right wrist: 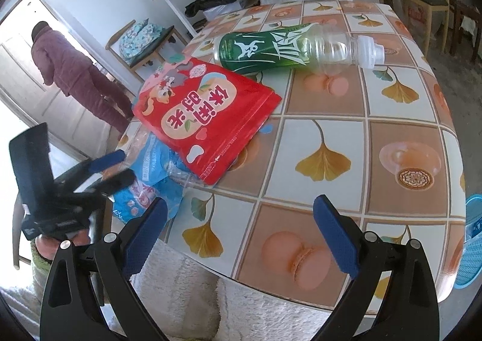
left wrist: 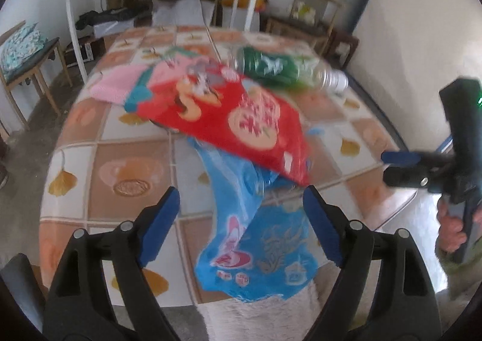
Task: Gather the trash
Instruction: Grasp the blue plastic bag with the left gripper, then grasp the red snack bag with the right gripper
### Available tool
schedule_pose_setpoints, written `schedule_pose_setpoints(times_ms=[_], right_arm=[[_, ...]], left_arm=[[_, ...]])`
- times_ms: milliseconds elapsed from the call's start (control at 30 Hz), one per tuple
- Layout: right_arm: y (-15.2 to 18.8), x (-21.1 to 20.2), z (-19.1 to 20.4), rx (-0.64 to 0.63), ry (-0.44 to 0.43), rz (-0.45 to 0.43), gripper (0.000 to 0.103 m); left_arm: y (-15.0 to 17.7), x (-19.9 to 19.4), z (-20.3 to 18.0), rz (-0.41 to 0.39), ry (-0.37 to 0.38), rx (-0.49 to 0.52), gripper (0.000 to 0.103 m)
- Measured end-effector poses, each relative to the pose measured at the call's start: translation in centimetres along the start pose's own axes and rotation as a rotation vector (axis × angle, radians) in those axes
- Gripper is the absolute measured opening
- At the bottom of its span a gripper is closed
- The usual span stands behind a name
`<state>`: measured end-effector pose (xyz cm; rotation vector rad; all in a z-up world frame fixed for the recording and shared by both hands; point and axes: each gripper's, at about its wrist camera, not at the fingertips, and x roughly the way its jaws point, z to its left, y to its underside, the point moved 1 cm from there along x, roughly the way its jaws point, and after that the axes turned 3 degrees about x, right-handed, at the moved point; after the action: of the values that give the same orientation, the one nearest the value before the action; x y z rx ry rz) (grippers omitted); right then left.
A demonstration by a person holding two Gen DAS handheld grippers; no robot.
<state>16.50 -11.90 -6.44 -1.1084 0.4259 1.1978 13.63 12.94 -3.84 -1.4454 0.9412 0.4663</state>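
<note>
On the tiled table (right wrist: 331, 136) we see the red pouch (right wrist: 208, 118) overlapping the blue wrapper (left wrist: 259, 244), which droops over the near edge, long axis toward us. The left gripper (left wrist: 241, 226), jaws apart, straddles it; the right gripper (right wrist: 241, 235), also apart and empty, lies farther.

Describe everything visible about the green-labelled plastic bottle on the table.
The bottle is clear plastic with a dark green wrap label printed with white figures and lettering, and a white cap pointing right in the right wrist view. It looks empty or nearly so. It lies on its side on the far part of the table, on the tiled-pattern cloth. Its base end lies next to the top edge of the red snack bag; actual contact is unclear. Neither gripper is near it.
</note>
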Motion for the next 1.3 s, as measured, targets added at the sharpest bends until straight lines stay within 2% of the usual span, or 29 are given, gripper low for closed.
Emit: schedule_pose_setpoints(times_ms=[233, 367, 400, 533, 667, 767, 867, 1033, 1167, 1300], right_arm=[[0.1, 0.8, -0.7, 0.021, 0.008, 0.026, 0.095], [0.1, 0.7, -0.7, 0.025, 0.006, 0.020, 0.094], [0.1, 0.6, -0.7, 0.027, 0.005, 0.019, 0.094], [-0.2, 0.2, -0.2, 0.025, -0.011, 0.010, 0.094], [-1.1, -0.3, 1.5, -0.027, -0.018, -0.010, 0.094], [-2.0, -0.5, 3.5, -0.097, -0.039, -0.027, 0.094], [-3.2, 0.0, 6.0, -0.197, -0.077, -0.034, 0.094], [-4.7, 2.5, 10.2, -0.378, -0.047, -0.059, 0.094], [-5.7, 6.6, 14.0, -0.538, 0.038, -0.030, 0.094], [-5.8, 9.3, 16.4, -0.644, 0.123, -0.015, 0.094]], left_arm=[[1.2, 2.3, -1.0, 0.076, -0.042, 0.052, 0.077], [1.9, 3.3, -1.4, 0.124, -0.075, 0.073, 0.059], [2.1, 3.2, -1.5, 0.115, -0.091, 0.076, 0.058], [2.4, 3.1, -1.6, 0.095, -0.127, 0.089, 0.041], [2.8, 2.5, -0.9, 0.073, -0.127, 0.041, 0.021], [3.1, 1.9, -0.2, 0.064, -0.101, -0.013, 0.012], [3.9, 1.2, 0.3, 0.054, -0.084, -0.050, 0.011], [5.3, 0.3, 0.3, 0.026, -0.038, -0.092, 0.011], [5.8, 0.2, 0.6, -0.008, -0.011, -0.132, 0.010], [6.2, 0.0, 0.8, -0.036, 0.005, -0.147, 0.010]])
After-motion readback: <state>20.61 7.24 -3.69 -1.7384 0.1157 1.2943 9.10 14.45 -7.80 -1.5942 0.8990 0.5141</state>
